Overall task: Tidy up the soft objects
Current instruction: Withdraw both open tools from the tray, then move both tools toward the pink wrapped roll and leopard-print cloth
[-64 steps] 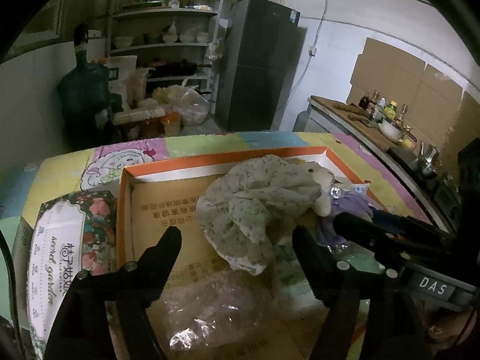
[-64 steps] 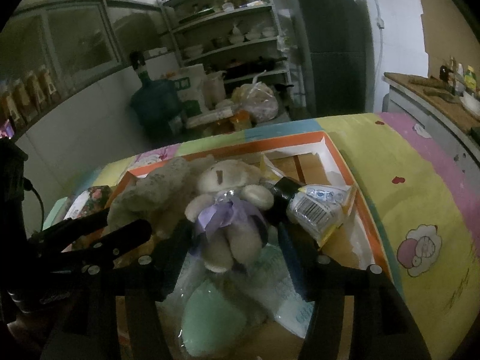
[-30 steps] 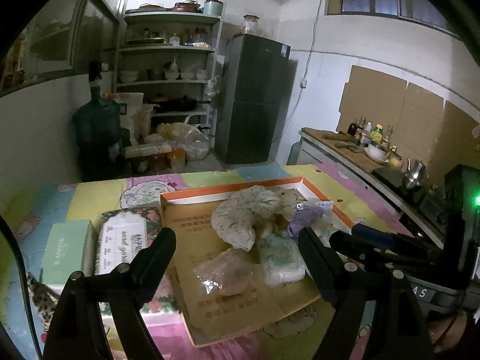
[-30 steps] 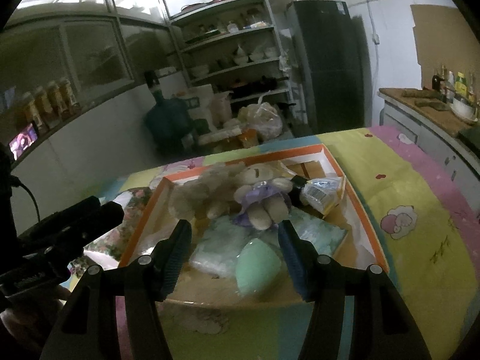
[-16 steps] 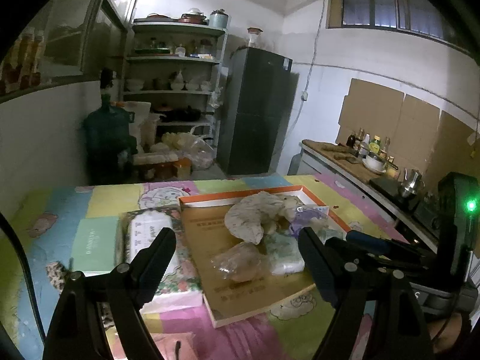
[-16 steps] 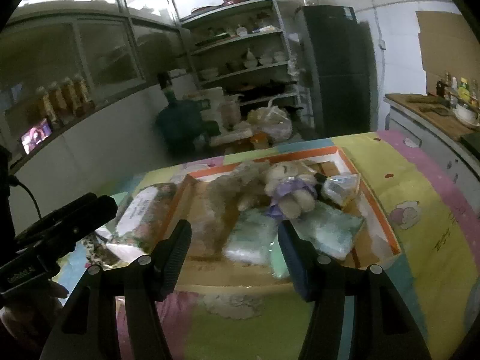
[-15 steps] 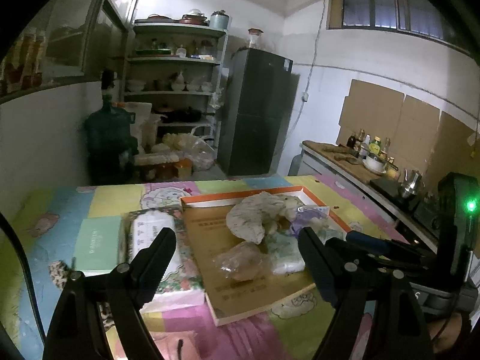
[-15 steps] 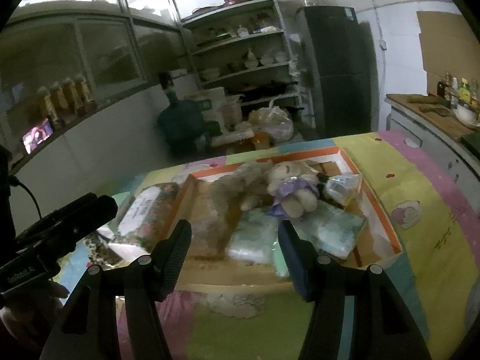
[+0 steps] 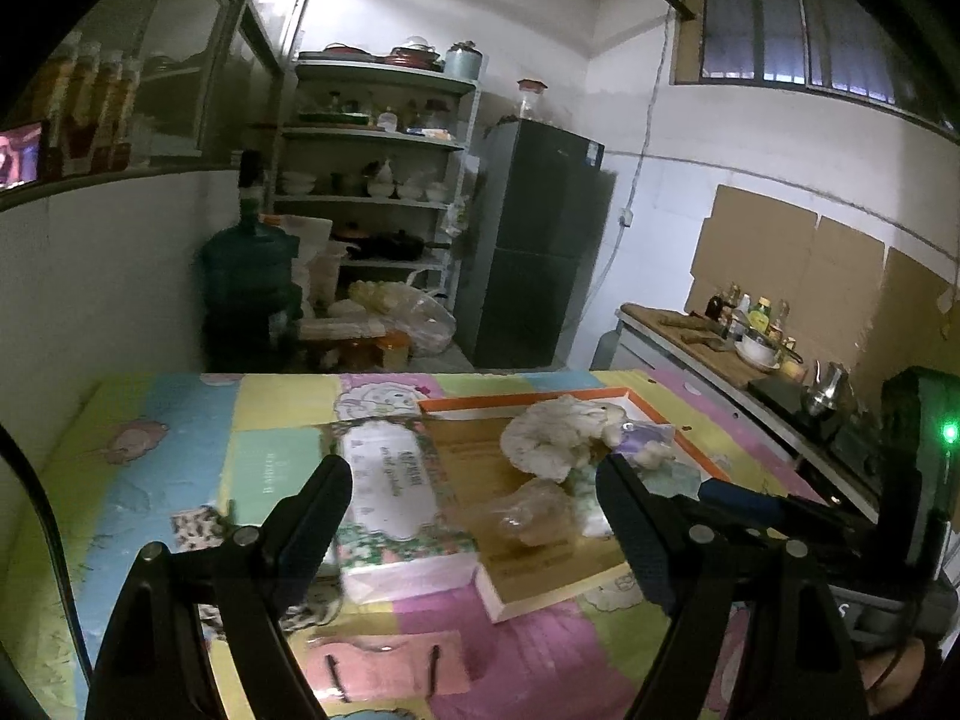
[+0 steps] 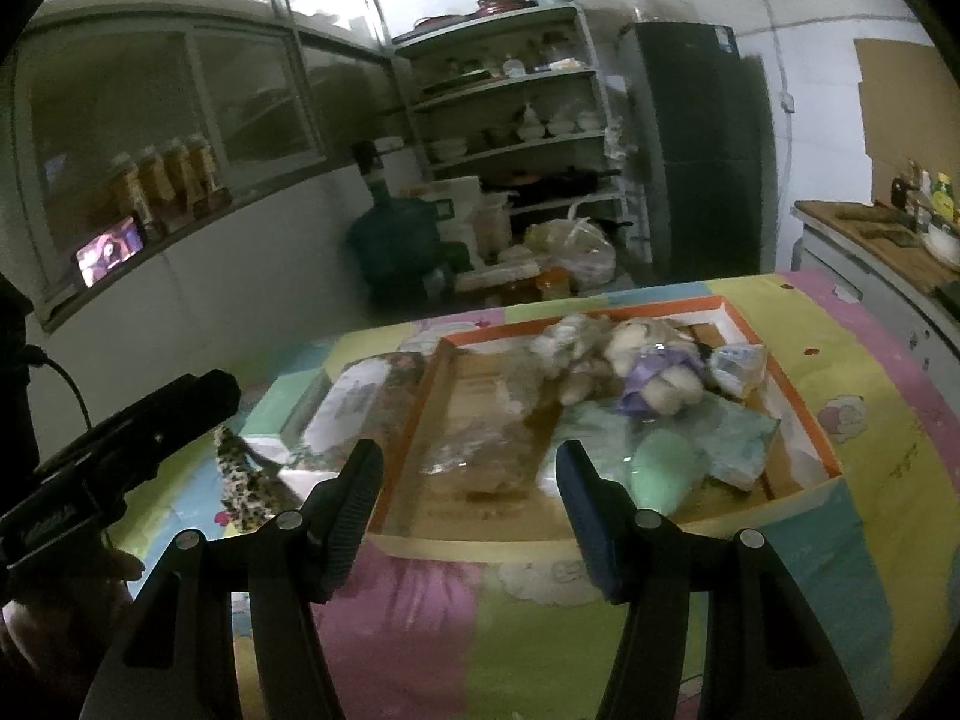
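**Both grippers empty, soft stuff sitting in the orange-rimmed box**

Left gripper (image 9: 474, 495) has its jaws spread wide with nothing between them, and the right gripper (image 10: 468, 480) is the same, parted and holding nothing. Both hang over the patchwork cloth (image 10: 870, 420), short of the box.

Hard to read: the clear plastic bag (image 10: 480, 456) near the box's front, contents just a blur. The grey floppy plush (image 9: 552, 435) hides part of the teddy (image 10: 654, 372).

The shallow box (image 10: 786, 402) holds all of that plus a mint-green pouch (image 10: 660, 468) and a crinkly packet (image 10: 738, 363). A floral box (image 9: 390, 480) lies just beside it on the left.

The teddy lies on its back, its long axis running front to back, feet toward the grippers.
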`<state>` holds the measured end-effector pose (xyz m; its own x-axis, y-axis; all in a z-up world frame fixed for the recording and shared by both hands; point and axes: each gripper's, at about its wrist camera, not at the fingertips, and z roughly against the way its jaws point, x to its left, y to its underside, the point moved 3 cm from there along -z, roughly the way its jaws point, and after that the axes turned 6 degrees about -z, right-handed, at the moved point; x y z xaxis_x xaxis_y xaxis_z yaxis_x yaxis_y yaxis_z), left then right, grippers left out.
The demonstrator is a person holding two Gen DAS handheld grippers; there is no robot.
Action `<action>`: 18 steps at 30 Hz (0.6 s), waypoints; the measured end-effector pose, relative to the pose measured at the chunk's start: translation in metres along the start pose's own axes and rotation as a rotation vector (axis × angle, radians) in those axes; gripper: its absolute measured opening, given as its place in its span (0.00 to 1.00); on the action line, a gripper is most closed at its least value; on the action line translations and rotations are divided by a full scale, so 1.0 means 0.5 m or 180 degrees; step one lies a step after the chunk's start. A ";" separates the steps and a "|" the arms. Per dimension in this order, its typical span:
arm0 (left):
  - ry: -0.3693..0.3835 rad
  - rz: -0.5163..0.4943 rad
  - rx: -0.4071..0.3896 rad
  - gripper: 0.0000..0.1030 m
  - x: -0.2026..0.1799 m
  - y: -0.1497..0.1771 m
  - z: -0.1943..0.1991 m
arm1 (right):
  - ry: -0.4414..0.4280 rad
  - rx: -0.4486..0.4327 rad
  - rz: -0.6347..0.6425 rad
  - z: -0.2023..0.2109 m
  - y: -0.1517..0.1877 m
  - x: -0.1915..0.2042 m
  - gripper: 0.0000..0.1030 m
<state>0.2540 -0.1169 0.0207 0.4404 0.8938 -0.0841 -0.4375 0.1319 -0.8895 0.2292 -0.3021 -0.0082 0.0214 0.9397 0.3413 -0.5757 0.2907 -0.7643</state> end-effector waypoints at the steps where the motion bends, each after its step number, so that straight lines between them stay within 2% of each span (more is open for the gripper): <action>1: -0.0009 0.0008 -0.0008 0.81 0.006 0.000 0.005 | -0.0010 0.0000 0.0013 0.001 0.002 0.009 0.60; 14: -0.0241 0.0208 -0.0109 0.81 0.123 0.017 0.079 | -0.0204 0.0103 0.0197 -0.025 0.034 0.110 0.60; 18: -0.0327 0.0293 -0.0104 0.81 0.165 0.032 0.096 | -0.0411 0.0289 0.0459 -0.051 0.050 0.153 0.60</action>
<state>0.2455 -0.0207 0.0210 0.3163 0.9409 -0.1212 -0.4459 0.0347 -0.8944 0.2373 -0.2185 -0.0154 -0.1682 0.9379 0.3036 -0.6366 0.1318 -0.7598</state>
